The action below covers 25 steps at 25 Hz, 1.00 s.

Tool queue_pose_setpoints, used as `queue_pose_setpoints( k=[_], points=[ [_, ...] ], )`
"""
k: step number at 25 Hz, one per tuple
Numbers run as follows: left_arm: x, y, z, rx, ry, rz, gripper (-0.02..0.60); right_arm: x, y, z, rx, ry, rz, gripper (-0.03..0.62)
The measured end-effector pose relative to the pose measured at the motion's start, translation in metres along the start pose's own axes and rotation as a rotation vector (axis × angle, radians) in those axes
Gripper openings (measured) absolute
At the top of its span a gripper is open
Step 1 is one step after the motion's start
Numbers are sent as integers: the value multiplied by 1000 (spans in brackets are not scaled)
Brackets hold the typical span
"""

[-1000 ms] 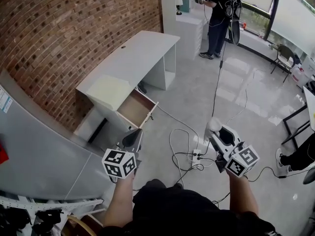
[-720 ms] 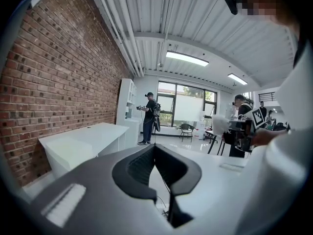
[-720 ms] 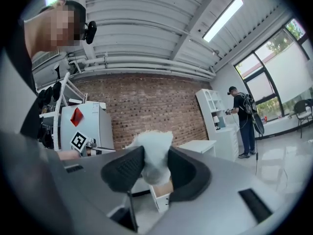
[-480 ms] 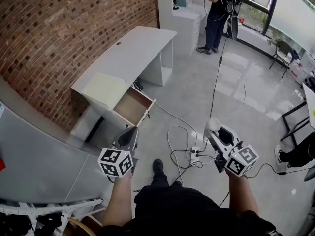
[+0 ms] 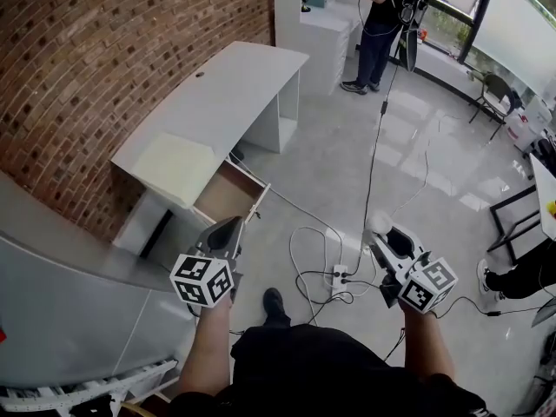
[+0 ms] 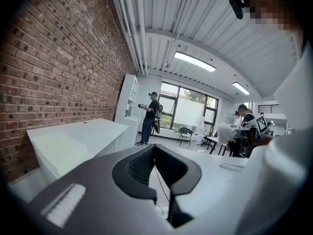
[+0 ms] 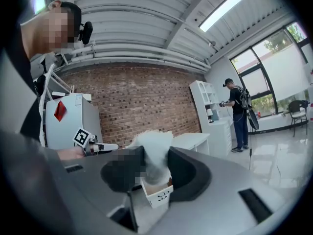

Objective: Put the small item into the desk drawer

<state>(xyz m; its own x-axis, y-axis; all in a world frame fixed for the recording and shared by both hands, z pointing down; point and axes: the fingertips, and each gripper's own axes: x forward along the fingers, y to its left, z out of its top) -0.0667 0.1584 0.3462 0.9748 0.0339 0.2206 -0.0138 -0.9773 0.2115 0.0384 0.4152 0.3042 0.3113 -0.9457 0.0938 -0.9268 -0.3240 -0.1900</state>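
Observation:
The white desk stands along the brick wall, its drawer pulled open and showing a brown inside. My left gripper hovers just short of the drawer's front corner. In the left gripper view that gripper has its pads meeting at the tips with nothing between them. My right gripper is held over the floor to the right, shut on a small white box with a fluffy white top. The item shows as a white blob at the jaw tips in the head view.
Cables and a power strip lie on the floor between the grippers. A grey cabinet top fills the near left. Another person stands by white shelving at the far end. A black table frame and a seated person's shoe are at the right.
I have stepped forward; my shoe now shows below. The left gripper has lifted slightly toward the drawer. The right gripper keeps its hold on the white item.

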Motion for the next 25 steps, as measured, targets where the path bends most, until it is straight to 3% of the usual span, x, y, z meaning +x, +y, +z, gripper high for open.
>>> queue_pose_setpoints(
  k=[14,25],
  points=[
    [27,114,24,-20,0,-1,12,147,10,10,-1,64,40,144],
    [0,169,44,89,-27,45,12,214,49,35,-33,95,74,146]
  ],
)
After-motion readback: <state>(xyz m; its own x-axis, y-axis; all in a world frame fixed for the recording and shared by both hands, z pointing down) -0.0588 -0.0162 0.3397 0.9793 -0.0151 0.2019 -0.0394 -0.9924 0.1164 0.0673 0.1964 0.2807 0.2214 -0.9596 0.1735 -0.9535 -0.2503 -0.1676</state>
